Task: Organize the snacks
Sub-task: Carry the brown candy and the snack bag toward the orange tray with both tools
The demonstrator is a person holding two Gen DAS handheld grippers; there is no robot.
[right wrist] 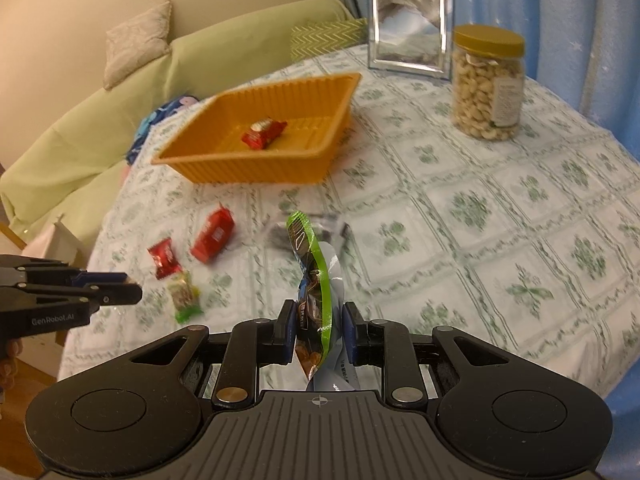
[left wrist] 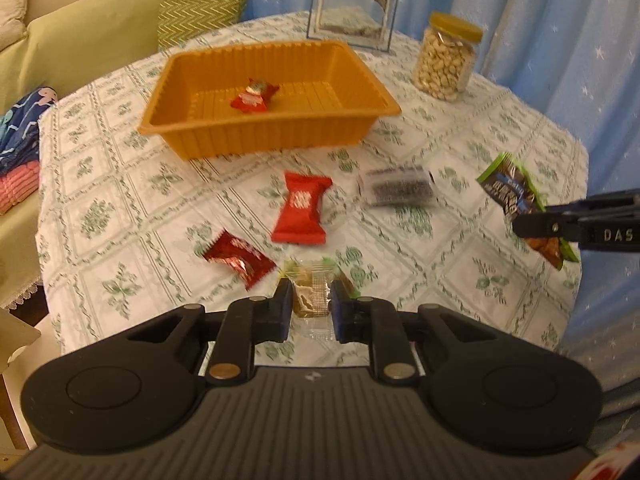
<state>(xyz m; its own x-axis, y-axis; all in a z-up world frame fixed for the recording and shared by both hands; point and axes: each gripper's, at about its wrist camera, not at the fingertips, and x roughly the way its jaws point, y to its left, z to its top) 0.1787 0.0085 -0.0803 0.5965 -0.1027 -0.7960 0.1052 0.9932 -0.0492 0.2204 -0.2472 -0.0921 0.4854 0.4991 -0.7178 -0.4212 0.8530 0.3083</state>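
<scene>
Two tongs grip snacks above the surface (left wrist: 460, 128); left tongs (left wrist: 311, 306) pinch a clear sweet (left wrist: 310, 296); right tongs (right wrist: 318, 330) pinch a green packet (right wrist: 314, 280); one red sweet (left wrist: 254, 96) lies in the orange tray (left wrist: 256, 138); others lie loose before it.

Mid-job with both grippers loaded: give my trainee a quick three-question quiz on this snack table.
1. True or false: the orange ribbed plastic tray is empty.
2. What does the right gripper hold: A, the green-edged nut packet; B, a red wrapper?
3. Fill in: the left gripper is shut on the ____ plastic biscuit packet.

Key: 1 false, a small red wrapped candy lies inside. 2 A. 3 clear.
</scene>
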